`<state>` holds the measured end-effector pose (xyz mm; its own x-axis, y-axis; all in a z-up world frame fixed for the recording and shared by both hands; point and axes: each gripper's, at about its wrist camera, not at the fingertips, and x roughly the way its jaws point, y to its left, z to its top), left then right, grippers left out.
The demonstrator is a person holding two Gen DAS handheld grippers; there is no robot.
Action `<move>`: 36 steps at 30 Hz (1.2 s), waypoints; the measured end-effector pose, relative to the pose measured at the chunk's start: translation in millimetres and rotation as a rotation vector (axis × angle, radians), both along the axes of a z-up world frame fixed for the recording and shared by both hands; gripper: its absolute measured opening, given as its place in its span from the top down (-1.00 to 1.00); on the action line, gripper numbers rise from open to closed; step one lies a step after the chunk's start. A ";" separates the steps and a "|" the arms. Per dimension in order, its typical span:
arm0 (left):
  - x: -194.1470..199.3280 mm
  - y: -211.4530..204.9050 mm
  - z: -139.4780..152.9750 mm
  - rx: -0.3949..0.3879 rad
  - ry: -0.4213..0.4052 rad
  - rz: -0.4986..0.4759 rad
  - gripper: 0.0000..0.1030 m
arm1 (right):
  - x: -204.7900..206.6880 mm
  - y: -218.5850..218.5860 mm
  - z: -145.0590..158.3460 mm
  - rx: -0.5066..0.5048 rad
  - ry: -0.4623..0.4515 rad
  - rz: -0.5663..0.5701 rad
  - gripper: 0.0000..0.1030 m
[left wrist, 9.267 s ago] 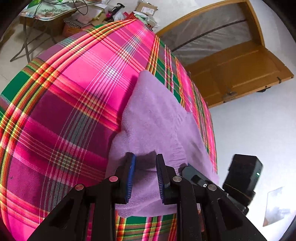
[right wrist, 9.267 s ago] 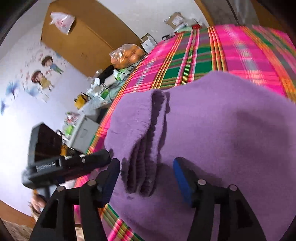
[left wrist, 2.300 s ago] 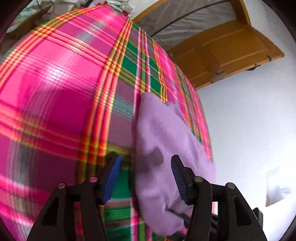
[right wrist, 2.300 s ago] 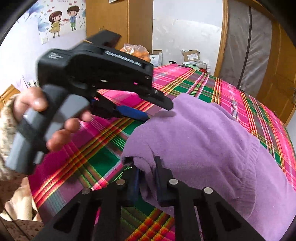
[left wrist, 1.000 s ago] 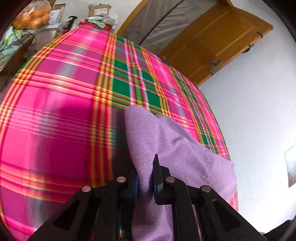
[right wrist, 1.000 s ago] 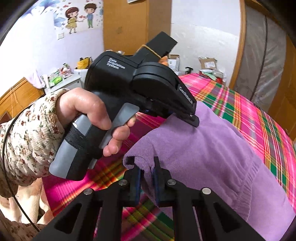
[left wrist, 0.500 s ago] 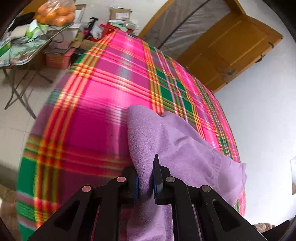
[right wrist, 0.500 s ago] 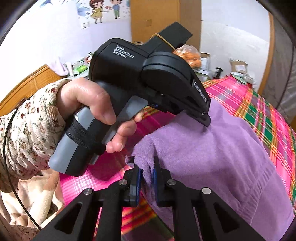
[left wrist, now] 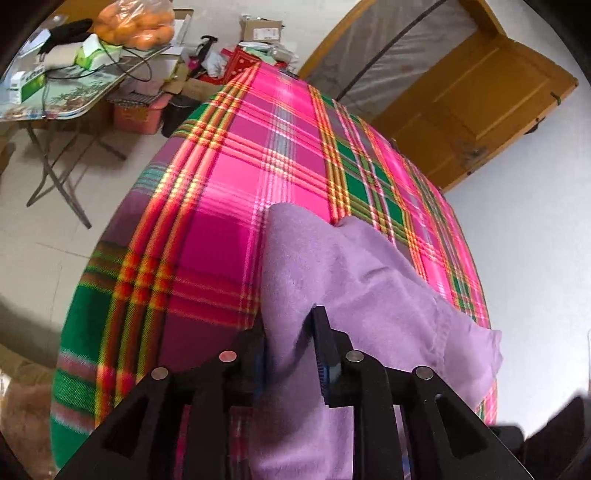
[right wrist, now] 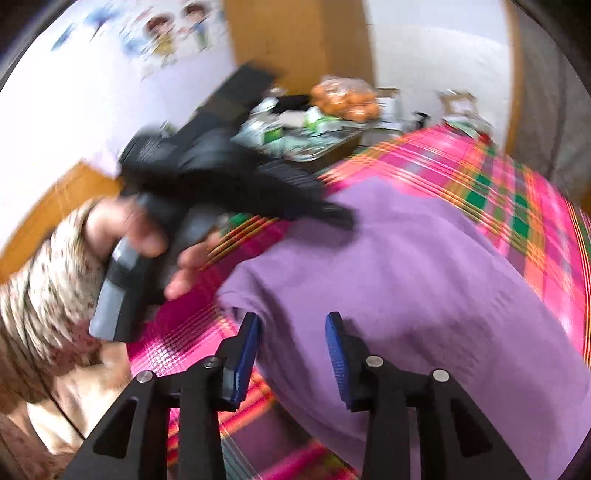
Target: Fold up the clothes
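Observation:
A purple sweater (left wrist: 351, 280) lies folded on the pink and green plaid bed cover (left wrist: 236, 166). My left gripper (left wrist: 290, 325) stands over the sweater's near left edge. Its jaws are opening, and a ridge of purple cloth still stands loosely between them. In the blurred right wrist view the sweater (right wrist: 406, 266) spreads across the cover (right wrist: 517, 192). My right gripper (right wrist: 293, 332) is opening too, its blue pads (right wrist: 247, 343) apart from the corner of cloth lying between them. A hand in a flowered sleeve (right wrist: 48, 288) holds the left tool at the sweater's far edge.
A folding table (left wrist: 66, 96) with a bag of oranges (left wrist: 136, 22) and boxes stands beyond the bed's left corner, over bare floor (left wrist: 37, 221). A wooden door (left wrist: 480, 110) and a white wall (left wrist: 535, 240) close off the right side.
Both grippers were shut on the sweater's edge half a second ago; their jaws have now parted. The right wrist view has swung and blurred. The cloth has sunk onto the bed.

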<state>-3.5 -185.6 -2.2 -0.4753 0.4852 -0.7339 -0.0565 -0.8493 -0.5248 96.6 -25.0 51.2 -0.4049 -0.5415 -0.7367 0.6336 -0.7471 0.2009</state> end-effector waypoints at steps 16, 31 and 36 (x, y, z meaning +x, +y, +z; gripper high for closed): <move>62.9 21.2 23.1 -0.076 0.080 0.034 0.54 | -71.1 133.6 -26.3 -0.267 -0.228 -0.421 0.00; 63.7 62.6 9.1 -0.082 0.030 -0.057 0.52 | -80.1 92.8 -34.9 -0.311 -0.283 -0.278 0.28; 62.5 61.5 9.3 -0.071 0.022 -0.049 0.51 | -80.0 98.8 -34.0 -0.349 -0.277 -0.265 0.64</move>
<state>58.9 -124.0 7.2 -0.4690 0.4556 -0.7567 -0.1097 -0.8801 -0.4619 16.6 73.7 17.2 -0.3769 -0.6797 -0.6293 0.3200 -0.7331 0.6002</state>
